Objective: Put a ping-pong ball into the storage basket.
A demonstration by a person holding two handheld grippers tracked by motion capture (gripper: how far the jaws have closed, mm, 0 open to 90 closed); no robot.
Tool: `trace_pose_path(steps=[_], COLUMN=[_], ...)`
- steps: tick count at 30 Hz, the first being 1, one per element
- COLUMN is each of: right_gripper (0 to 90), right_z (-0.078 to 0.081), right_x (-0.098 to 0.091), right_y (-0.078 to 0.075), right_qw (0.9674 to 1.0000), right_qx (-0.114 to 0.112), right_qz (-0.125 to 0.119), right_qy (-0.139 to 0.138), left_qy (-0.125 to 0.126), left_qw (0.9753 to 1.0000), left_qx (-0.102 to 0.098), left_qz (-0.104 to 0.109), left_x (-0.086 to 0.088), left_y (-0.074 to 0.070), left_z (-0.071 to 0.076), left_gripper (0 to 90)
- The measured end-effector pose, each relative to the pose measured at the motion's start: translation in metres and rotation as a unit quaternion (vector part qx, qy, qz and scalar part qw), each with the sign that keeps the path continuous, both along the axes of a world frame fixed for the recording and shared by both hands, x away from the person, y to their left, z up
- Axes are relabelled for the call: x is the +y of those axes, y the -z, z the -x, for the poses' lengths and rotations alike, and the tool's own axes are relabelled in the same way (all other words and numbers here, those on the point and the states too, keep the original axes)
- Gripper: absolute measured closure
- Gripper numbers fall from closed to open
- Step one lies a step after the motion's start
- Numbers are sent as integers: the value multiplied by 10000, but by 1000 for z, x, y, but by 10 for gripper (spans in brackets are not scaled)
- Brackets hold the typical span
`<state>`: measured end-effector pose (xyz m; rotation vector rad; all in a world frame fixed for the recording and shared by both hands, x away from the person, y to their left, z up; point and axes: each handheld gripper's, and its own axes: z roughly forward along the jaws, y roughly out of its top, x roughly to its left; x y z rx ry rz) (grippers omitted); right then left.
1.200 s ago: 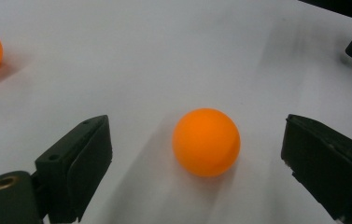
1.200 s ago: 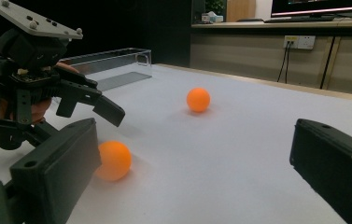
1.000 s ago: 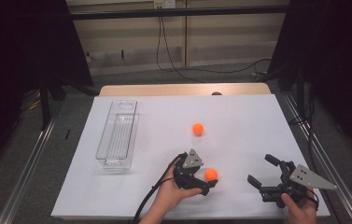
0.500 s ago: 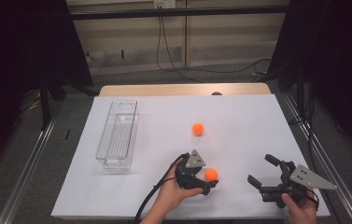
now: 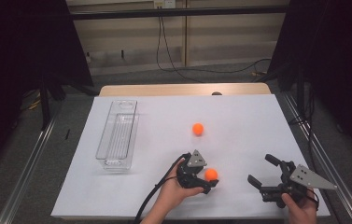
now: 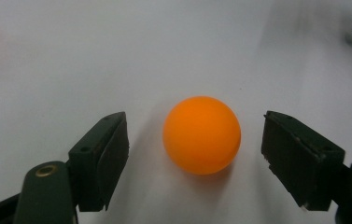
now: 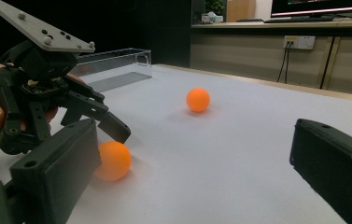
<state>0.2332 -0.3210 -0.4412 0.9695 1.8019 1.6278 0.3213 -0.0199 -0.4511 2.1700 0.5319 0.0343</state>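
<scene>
On the white tabletop, the left gripper lies low near the front edge, at about 6 o'clock of the sheet, with the near ball between its jaws. In the left gripper view that ball sits on the sheet with a clear gap to the pad on either side, the gap at 3 o'clock a little narrower than the one at 9 o'clock. The jaws have just been closing and now stand about half apart, with nothing gripped; the ball is between them and untouched.

The far ball rests well apart at about 12 o'clock from the near one, close to the middle of the sheet. The clear tray stands at 9 o'clock of the sheet, its long side running front to back.

The right gripper sits at 3 o'clock of the left one, near the front right corner, its jaws spread wide and holding nothing. In the right gripper view the left gripper and near ball show at 9 o'clock, the far ball beyond at 12 o'clock.
</scene>
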Motion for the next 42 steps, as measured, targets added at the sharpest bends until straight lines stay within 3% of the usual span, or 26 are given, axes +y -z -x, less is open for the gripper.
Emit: trace_pose_path(steps=[33, 42], right_gripper=[14, 14], right_z=[0, 0], right_x=[0, 0], right_y=[0, 0], right_qw=[10000, 10000], right_qx=[11, 4], right_qz=[4, -2], right_qy=[-4, 3], left_qy=[140, 160], left_qw=[9994, 9987], left_qx=[128, 117], left_qz=[-299, -469], left_x=[-12, -13], left_y=[1, 1], left_z=[-7, -8], left_gripper=[352, 398])
